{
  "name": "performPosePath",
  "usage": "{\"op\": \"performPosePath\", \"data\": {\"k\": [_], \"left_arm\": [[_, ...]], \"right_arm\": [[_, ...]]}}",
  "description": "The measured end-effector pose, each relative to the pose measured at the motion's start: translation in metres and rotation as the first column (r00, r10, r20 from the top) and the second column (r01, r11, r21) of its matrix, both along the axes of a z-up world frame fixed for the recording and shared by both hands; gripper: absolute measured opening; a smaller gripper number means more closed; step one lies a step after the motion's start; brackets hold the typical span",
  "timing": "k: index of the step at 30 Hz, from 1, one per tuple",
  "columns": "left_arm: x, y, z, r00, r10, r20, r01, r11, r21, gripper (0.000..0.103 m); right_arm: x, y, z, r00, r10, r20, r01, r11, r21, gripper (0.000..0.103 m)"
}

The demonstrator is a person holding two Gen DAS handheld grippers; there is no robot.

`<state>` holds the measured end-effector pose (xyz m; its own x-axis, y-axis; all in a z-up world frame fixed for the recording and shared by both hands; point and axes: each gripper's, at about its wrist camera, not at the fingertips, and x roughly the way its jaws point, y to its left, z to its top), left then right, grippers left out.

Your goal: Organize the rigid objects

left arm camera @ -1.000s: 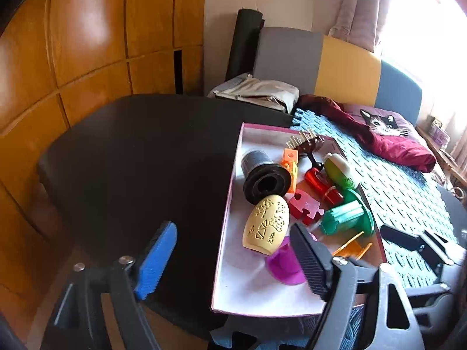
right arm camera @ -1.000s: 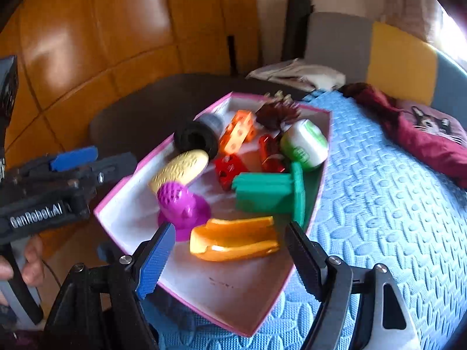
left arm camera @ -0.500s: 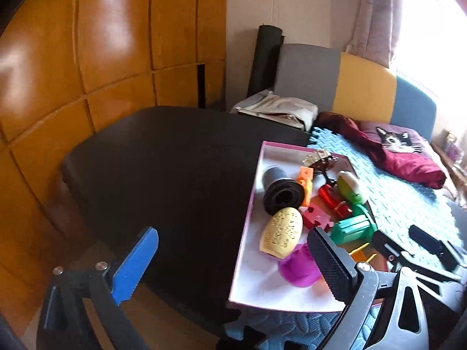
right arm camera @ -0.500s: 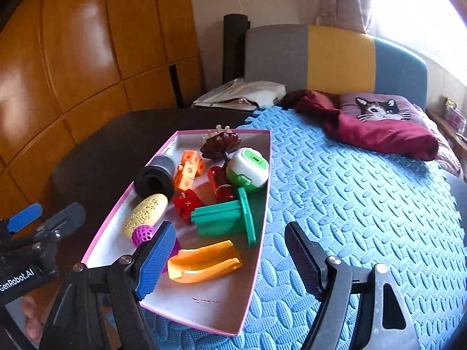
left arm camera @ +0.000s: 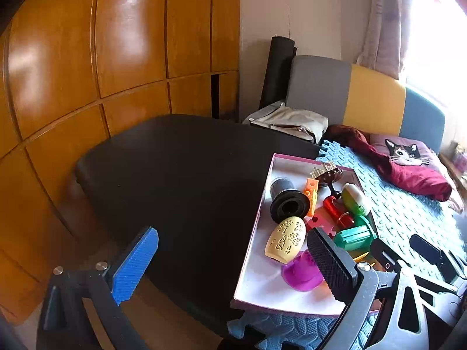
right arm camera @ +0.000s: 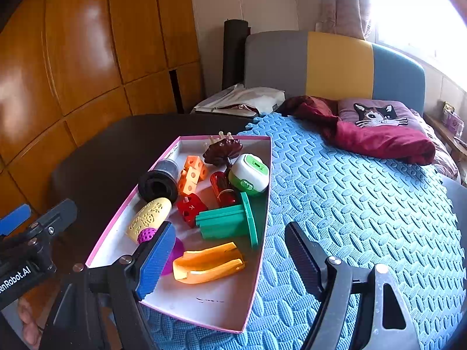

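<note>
With every toy lying together in the pink-rimmed box (right arm camera: pixel 264 233) on the blue foam mat (right arm camera: pixel 364 204), both the left gripper (left arm camera: pixel 233 265) and right gripper (right arm camera: pixel 230 259) hover above, jaws apart and empty, fitting either sorting-out or finished gathering.
</note>
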<state>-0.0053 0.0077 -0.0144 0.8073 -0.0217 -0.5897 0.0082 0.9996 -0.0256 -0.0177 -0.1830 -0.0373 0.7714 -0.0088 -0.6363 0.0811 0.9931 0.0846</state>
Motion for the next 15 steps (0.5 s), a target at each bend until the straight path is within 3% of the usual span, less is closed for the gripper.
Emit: {"op": "performPosePath", "data": {"k": [15], "left_arm": [[0.0009,0.0005,-0.0051,1.000,-0.005,-0.011,0.004,1.000,-0.009,0.101]], "right_arm": [[-0.0011,0.0021,-0.0002,1.000,0.009,0.009,-0.009,1.000,-0.006,0.078]]}}
